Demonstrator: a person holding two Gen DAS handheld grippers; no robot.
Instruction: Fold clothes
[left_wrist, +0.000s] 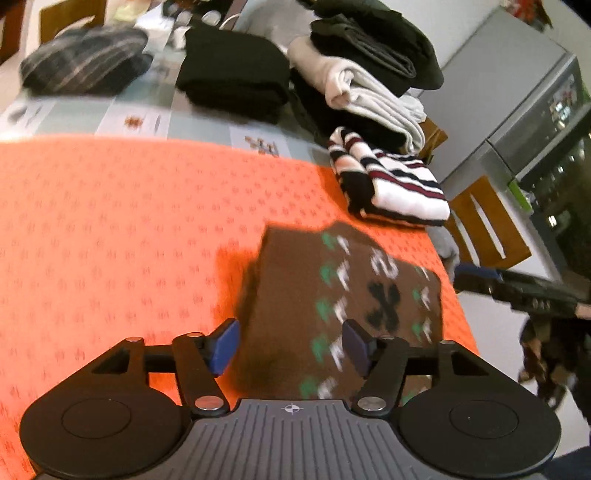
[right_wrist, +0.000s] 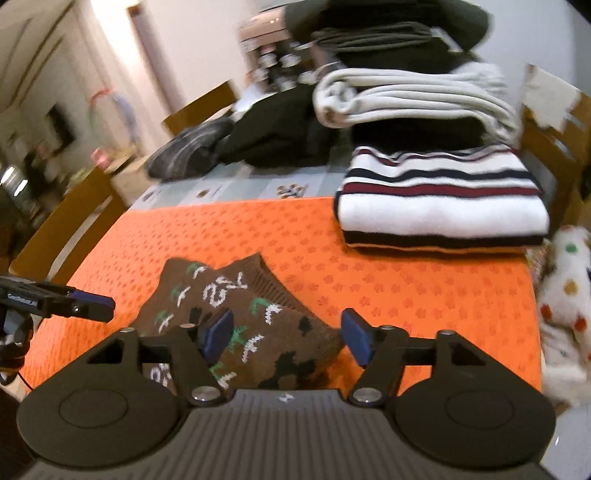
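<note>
White knit "22" on brown sweater (right_wrist: 236, 317); left gripper (right_wrist: 92, 302) label blurred, unreadable.

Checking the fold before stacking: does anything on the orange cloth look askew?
Yes. The brown patterned sweater is folded unevenly: in the right wrist view its ribbed edge lifts and layers sit offset, unlike the squared striped sweater behind it. Both grippers are open.

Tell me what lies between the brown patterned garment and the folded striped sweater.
Only bare orange cloth separates the brown garment from the striped sweater; the right wrist view shows it best.
</note>
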